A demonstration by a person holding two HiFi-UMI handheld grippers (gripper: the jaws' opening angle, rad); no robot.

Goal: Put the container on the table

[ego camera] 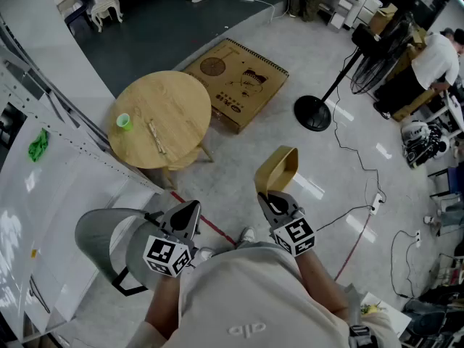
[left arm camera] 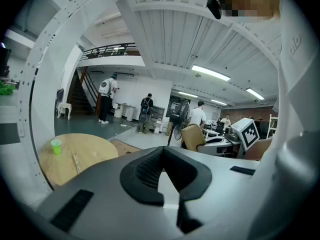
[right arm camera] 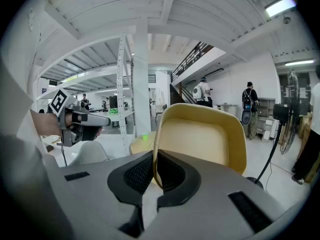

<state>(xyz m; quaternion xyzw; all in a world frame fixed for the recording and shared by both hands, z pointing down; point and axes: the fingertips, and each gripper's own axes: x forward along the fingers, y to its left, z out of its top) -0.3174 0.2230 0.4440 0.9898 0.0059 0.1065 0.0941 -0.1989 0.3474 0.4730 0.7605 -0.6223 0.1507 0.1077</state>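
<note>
Container in transit: the right gripper point(ego camera: 272, 198) is clamped tight on one side wall of a mustard-yellow, round-cornered plastic container point(ego camera: 279, 167), which rides in mid-air above the grey floor, clear of every surface. The container juts forward and upward from the jaws, its long axis running away from the person, and in the right gripper view its hollow side point(right arm camera: 200, 139) is turned back toward the hand that carries it. The round, light-wood table point(ego camera: 174, 107) where it belongs lies ahead and off to the left of that gripper, well apart from it. On the table's left part stand a small green cup point(ego camera: 124, 122) and a thin wooden stick point(ego camera: 156, 138), while the near right part is bare. The left gripper point(ego camera: 187, 212) is the closer one to the table, but its jaws are together on nothing. Delivery would seem to call for a carry forward and leftward, with the base turned down before release.
</note>
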